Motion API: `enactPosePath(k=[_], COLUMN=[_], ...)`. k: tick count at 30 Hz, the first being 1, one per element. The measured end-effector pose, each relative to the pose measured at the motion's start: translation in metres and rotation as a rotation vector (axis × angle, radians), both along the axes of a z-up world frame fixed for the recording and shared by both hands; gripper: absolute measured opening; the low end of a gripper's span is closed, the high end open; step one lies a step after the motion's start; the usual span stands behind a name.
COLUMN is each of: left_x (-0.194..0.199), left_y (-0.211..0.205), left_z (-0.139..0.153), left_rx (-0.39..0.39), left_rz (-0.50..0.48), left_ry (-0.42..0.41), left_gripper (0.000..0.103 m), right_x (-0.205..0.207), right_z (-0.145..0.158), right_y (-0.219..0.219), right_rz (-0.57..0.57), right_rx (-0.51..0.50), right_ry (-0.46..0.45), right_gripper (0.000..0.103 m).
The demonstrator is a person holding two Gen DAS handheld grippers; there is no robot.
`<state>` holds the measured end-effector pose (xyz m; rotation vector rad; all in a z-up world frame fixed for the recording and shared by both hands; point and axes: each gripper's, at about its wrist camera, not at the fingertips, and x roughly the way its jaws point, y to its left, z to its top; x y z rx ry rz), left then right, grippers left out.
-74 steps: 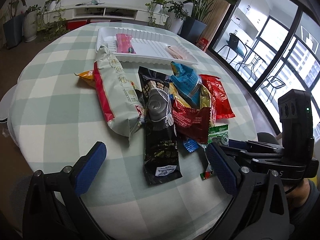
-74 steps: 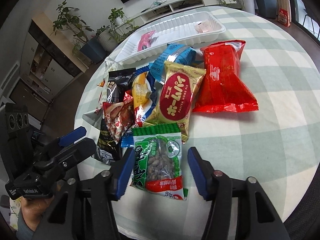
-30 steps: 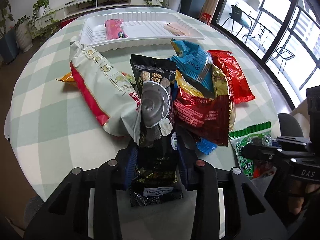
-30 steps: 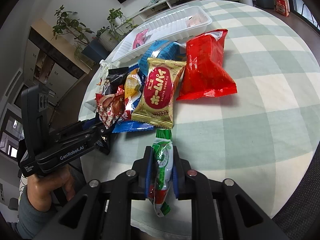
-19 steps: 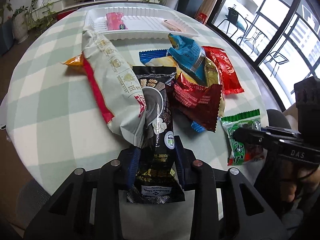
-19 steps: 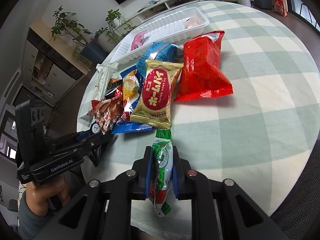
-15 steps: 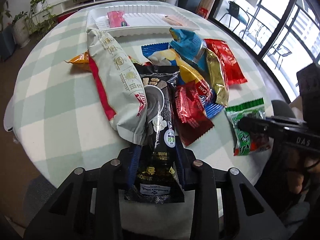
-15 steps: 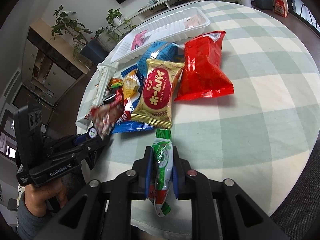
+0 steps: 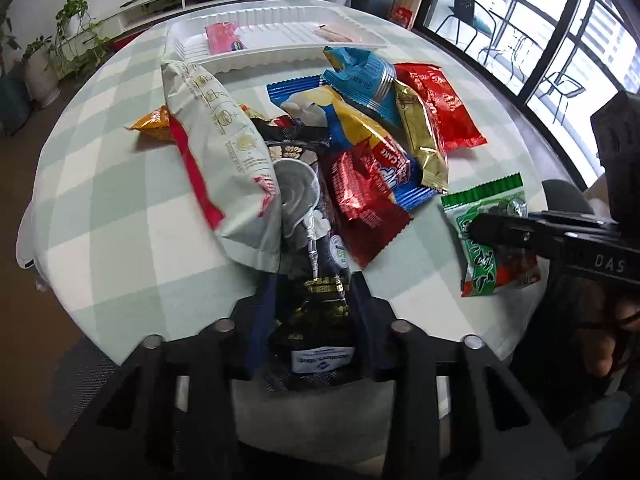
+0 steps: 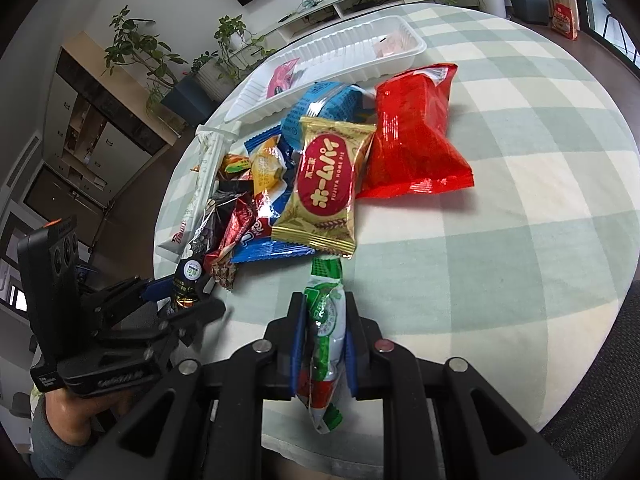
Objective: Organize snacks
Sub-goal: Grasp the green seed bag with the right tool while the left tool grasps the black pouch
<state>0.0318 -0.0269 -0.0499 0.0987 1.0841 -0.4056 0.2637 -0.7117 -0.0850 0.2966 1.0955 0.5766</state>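
Holding the black packet [image 9: 310, 280] clamped in my left gripper [image 9: 312, 320] and the green packet [image 10: 324, 332] in my right gripper [image 10: 322, 344] at the near table edge, I should lift each clear of the pile before carrying both to the far white tray [image 9: 288, 54], lest neighbours drag.

Two close wrist views (shared snack pile [image 9: 360, 140])

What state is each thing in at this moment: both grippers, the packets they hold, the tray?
left gripper: shut on the black snack packet, which lies partly under the pile.
right gripper: shut on the green snack packet, pinched edge-on.
white tray: holds a pink packet and a pale packet, mostly unfilled.
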Motion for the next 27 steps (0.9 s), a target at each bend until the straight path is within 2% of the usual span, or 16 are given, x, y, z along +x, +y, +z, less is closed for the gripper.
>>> enactPosePath(k=[4, 6, 9, 11, 19, 22, 25, 27], left_x=[-0.005, -0.007, -0.014, -0.017, -0.023, -0.025, -0.025, -0.026], left_y=[-0.003, -0.001, 0.007, 0.018, 0.036, 0.039, 0.036, 0.032], left_z=[-0.001, 0.0, 0.001, 0.001, 0.005, 0.009, 0.007, 0.003], left_rx=[0.046, 0.04, -0.022, -0.098, -0.205, -0.273, -0.251, -0.209], left_rz=[-0.022, -0.018, -0.006, 0.016, 0.059, 0.063, 0.051, 0.038], left_ry=[-0.026, -0.035, -0.029, -0.007, 0.007, 0.018, 0.022, 0.034], left_gripper=[0.032, 0.032, 0.03, 0.03, 0.029, 0.028, 0.027, 0.027], right_x=[0.001, 0.0, 0.0, -0.001, -0.003, -0.004, -0.003, -0.005], right_z=[0.0, 0.0, 0.001, 0.002, 0.004, 0.004, 0.003, 0.003], right_y=[-0.002, -0.002, -0.003, -0.005, -0.001, -0.002, -0.003, -0.004], right_rz=[-0.011, -0.011, -0.016, -0.023, -0.006, -0.01, -0.017, -0.016], right_rx=[0.0, -0.001, 0.0, 0.002, -0.007, -0.007, -0.008, -0.009], right_ry=[-0.002, -0.003, -0.007, -0.011, -0.031, -0.033, -0.028, -0.029], right_gripper=[0.019, 0.019, 0.019, 0.019, 0.018, 0.018, 0.018, 0.018])
